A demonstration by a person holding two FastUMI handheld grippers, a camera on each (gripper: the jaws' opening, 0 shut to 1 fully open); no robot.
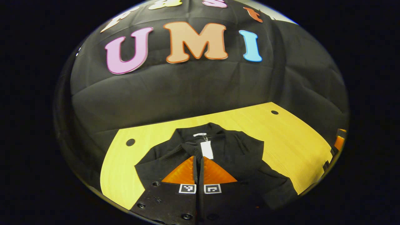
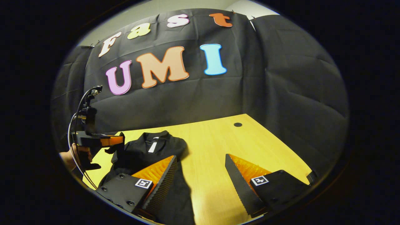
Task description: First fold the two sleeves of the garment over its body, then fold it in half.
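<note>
Left gripper [image 1: 199, 159] has its fingers together over the black garment [image 1: 237, 150] (whether cloth is pinched, I cannot tell), which lies mid-bench [image 1: 281, 137]; right gripper [image 2: 200, 159] hangs spread wide above the garment's bench-side edge.

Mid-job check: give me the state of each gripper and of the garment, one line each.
Left gripper: fingers closed together above the garment; whether they pinch fabric cannot be told.
Right gripper: fingers wide apart, nothing between them, over the table.
Garment: lying on the table, collar at the far end, white tag showing, one sleeve trailing toward the near edge.
</note>
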